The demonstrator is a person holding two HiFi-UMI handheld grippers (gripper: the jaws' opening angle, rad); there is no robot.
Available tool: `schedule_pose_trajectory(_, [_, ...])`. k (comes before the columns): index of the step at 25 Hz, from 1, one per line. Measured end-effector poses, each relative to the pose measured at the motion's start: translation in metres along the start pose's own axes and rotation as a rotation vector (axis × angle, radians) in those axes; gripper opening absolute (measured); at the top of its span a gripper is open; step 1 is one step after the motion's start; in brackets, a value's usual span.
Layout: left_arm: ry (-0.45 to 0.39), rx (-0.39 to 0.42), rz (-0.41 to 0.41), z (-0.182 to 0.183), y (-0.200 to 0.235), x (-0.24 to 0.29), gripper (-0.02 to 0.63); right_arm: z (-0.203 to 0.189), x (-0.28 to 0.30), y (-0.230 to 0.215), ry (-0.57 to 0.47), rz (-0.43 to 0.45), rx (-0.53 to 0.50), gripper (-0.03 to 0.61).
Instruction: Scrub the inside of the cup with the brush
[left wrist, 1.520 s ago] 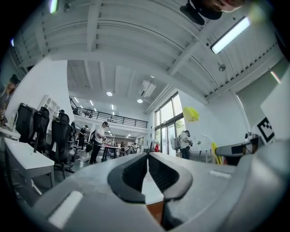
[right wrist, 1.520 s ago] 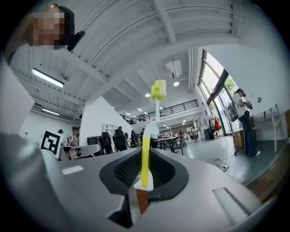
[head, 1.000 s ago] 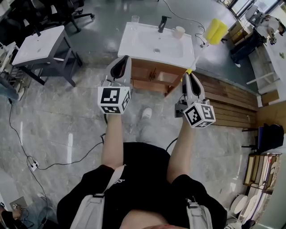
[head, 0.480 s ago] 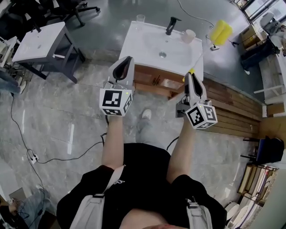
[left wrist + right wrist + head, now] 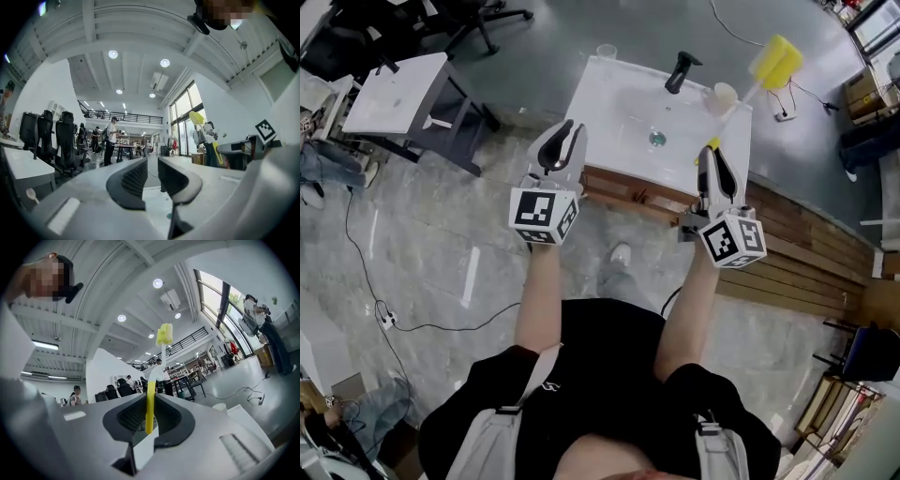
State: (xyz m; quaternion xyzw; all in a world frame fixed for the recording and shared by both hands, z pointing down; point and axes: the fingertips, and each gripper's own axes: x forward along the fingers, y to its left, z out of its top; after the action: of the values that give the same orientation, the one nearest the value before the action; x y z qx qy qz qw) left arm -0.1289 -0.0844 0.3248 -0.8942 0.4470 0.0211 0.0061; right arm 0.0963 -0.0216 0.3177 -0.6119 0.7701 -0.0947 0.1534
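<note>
Cup [image 5: 724,97] stands upright on the sink's [image 5: 600,89] back rim, just right of the black tap [image 5: 680,70]; what it holds we cannot tell. The sink is the largest thing before us, white on a wooden cabinet [image 5: 637,192], with a drain [image 5: 657,139] in its basin. Open grey floor [image 5: 487,234] separates it from a grey desk [image 5: 394,94] at left; wooden boards [image 5: 797,248] run at right. We hold both claws at the sink's near edge, well apart. The brush [image 5: 776,58] reaches from the right claw [image 5: 710,152] past the cup, its yellow head beyond the sink's back right corner. The right gripper view shows what the head view cannot: that claw clamped on the yellow handle [image 5: 150,408]. The left claw [image 5: 567,129] has just been opening; its jaws stand slightly apart with nothing between them. A glass [image 5: 607,52] stands on the back left corner. Only the left gripper view shows people [image 5: 111,140] and chairs [image 5: 63,140] far off.
</note>
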Motion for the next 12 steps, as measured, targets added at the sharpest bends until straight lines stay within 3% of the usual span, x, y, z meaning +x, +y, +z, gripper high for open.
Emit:
schedule_pose_trajectory(6, [0.011,0.017,0.013,-0.006,-0.005,0.057,0.063,0.018,0.039,-0.04,-0.008,0.036,0.006,0.049])
schedule_pose_trajectory(12, [0.052,0.031,0.009,-0.019,-0.008,0.081,0.075,0.014,0.049,-0.056,0.0,0.052,0.018,0.049])
